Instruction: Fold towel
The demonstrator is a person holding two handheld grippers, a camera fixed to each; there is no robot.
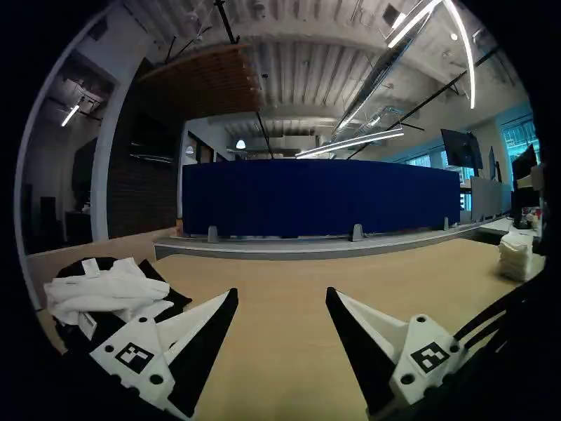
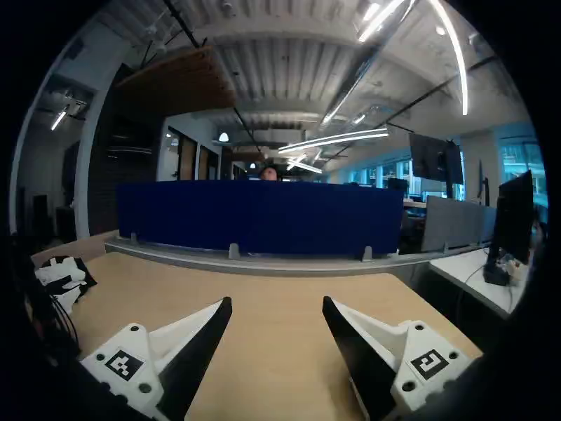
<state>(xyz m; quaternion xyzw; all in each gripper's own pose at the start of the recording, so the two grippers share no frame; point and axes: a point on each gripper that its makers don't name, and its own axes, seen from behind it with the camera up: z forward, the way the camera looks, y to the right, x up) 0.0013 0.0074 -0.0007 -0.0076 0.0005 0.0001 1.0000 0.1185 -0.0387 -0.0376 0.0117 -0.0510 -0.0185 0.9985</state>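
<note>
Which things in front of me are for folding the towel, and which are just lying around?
For the job:
crumpled white towel
stack of folded white cloths
wooden table
left gripper, open
right gripper, open

Just lying about:
blue partition
hanging screen
desk monitor

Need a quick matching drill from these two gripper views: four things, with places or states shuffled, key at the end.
Things:
1. towel heap
2. towel stack
3. partition
4. left tongs

Places or states:
a. open, nothing between them
b. blue, standing along the far edge of the desk
c. crumpled, lying on something black
d. neatly piled, at the right in the left gripper view

Pairs: 1-c, 2-d, 3-b, 4-a
</note>
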